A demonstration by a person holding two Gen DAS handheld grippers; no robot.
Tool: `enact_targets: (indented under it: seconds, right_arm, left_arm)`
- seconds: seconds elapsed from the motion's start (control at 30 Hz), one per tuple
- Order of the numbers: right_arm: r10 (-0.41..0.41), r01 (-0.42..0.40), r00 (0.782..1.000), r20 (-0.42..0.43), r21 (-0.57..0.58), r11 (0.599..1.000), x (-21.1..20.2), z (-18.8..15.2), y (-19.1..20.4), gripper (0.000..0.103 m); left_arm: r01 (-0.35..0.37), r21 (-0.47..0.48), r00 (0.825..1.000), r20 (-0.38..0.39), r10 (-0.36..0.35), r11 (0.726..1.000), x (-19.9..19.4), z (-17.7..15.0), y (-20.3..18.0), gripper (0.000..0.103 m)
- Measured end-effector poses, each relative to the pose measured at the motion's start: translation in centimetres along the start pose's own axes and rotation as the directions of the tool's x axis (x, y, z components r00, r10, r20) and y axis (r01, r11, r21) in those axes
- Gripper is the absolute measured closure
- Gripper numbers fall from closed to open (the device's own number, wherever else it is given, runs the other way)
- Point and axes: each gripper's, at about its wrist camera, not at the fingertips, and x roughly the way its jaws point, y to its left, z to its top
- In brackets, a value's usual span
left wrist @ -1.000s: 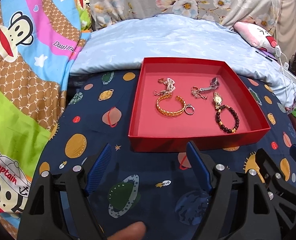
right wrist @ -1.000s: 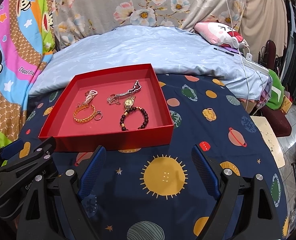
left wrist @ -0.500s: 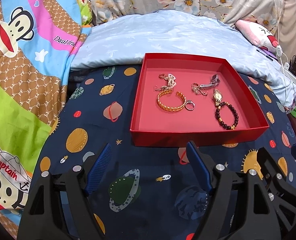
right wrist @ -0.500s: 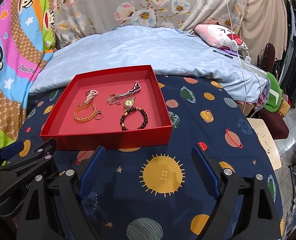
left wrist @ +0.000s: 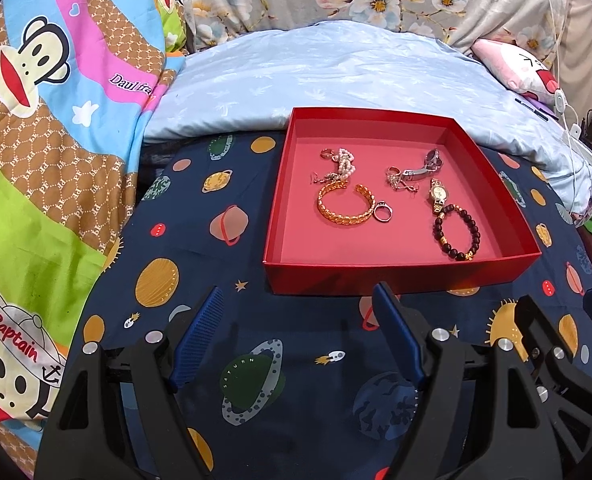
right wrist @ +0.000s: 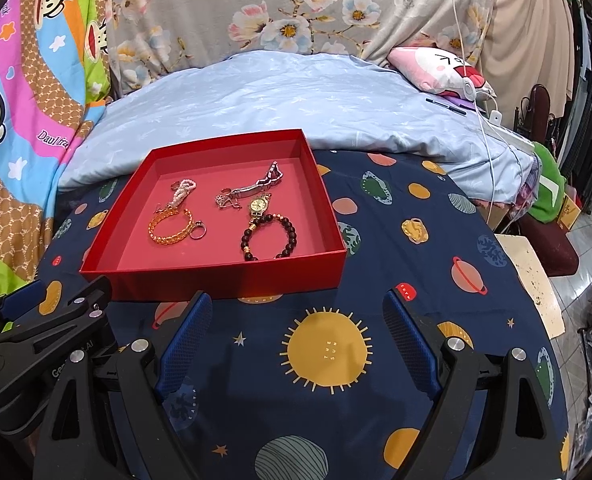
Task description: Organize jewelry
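- Jewelry lies loose inside a shallow red box (left wrist: 396, 276) on the planet-print cloth (left wrist: 255, 340): a gold bangle (left wrist: 344, 203) with a small ring (left wrist: 383, 212) touching its right end, a dark bead bracelet (left wrist: 456, 226), a gold watch (left wrist: 437, 194) just above the beads, and a silver watch (left wrist: 418, 168) toward the back.
- A pearl piece (left wrist: 344, 163) and a tangle of thin chains (left wrist: 396, 181) are too small to make out link by link; what sits beside the pearls is unclear.
- The box's near wall hides the front strip of its floor in both views.
- The left gripper (left wrist: 296, 340) is spread wide and holds nothing, short of the box; its body is cut off by the lower edge.
- The right gripper (right wrist: 296, 340) also gapes wide and empty over the sun print (right wrist: 327, 351).
- A pale blue pillow (right wrist: 296, 96) lies behind the box.
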Motion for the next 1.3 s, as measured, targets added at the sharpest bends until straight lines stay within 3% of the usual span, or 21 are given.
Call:
enact_targets:
  seconds: [0.6, 0.87, 1.3]
  right_arm:
    - [0.004, -0.004, 1.000, -0.001, 0.003, 1.000, -0.01, 0.02, -0.03, 0.017]
    - [0.003, -0.003, 1.000, 0.003, 0.012, 1.000, -0.17, -0.08, 0.08, 0.017]
    - [-0.005, 0.005, 1.000, 0.006, -0.002, 1.000, -0.27, 0.23, 0.29, 0.017]
  left_arm:
    - [-0.006, -0.010, 1.000, 0.000, 0.006, 1.000, 0.10, -0.02, 0.06, 0.029]
    - [-0.009, 0.019, 0.998, 0.062, 0.007, 1.000, -0.56, 0.05, -0.39, 0.029]
    - [0.003, 0.010, 0.999, 0.034, -0.003, 1.000, -0.16, 0.32, -0.43, 0.032]
